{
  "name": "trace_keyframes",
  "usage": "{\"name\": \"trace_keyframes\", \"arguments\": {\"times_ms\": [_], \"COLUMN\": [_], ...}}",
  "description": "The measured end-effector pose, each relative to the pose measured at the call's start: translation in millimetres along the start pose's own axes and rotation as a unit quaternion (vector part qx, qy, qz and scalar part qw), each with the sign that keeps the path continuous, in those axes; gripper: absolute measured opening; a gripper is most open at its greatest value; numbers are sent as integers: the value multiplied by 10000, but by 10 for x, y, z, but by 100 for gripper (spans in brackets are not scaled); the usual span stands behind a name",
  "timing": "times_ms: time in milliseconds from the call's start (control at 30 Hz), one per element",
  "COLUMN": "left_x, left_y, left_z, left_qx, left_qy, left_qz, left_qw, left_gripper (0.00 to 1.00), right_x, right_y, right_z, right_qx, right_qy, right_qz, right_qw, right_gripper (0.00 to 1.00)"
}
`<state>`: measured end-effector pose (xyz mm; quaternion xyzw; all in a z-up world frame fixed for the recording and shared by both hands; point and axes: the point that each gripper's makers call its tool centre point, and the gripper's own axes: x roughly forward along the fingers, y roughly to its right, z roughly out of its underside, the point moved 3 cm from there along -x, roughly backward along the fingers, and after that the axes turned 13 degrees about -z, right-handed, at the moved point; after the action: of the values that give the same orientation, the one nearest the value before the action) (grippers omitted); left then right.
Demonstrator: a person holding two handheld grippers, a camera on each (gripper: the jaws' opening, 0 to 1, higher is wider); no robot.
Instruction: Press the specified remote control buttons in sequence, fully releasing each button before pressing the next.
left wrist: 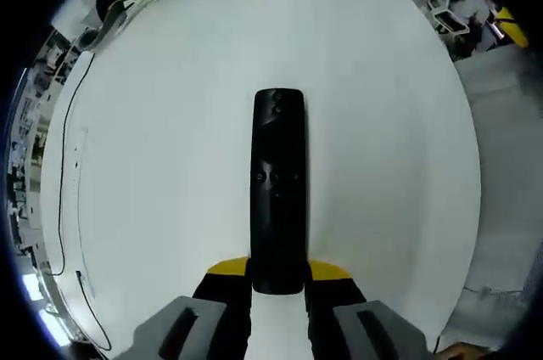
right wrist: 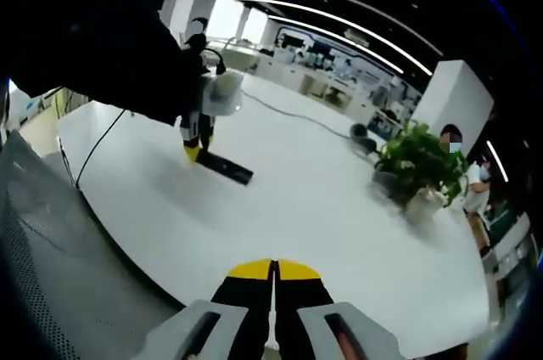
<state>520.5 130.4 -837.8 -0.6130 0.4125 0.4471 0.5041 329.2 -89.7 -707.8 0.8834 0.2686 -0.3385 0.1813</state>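
Fingers: left gripper (left wrist: 278,288) clamped on near end of slim black plastic remote control (left wrist: 278,186), flat on white table (left wrist: 153,165); right gripper (right wrist: 274,279) closed, empty, well apart. Button pressing judged not begun.

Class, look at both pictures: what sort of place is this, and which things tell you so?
Probably an open-plan office or lab. A large white table carries a potted plant, a cable and a black remote control; desks and strip ceiling lights stretch behind.
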Motion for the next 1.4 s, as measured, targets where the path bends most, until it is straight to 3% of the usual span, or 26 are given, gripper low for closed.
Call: {"name": "trace_keyframes", "arguments": {"times_ms": [433,933,1400], "left_x": [-64,-157,-212], "left_y": [197,530,787], "left_z": [19,45,50], "left_qx": [-67,-212,-157], "left_qy": [23,247,213], "left_qz": [-11,-14,-18], "left_qw": [10000,9995,9996], "left_gripper": [23,23,23], "right_x": [8,-43,-65], "right_y": [1,1,2], "right_z": [15,-42,-74], "right_qx": [-68,-37,41], "right_qy": [-71,160,345], "right_qz": [31,60,65], "right_qw": [9999,9998,9994], "right_gripper": [0,0,0]}}
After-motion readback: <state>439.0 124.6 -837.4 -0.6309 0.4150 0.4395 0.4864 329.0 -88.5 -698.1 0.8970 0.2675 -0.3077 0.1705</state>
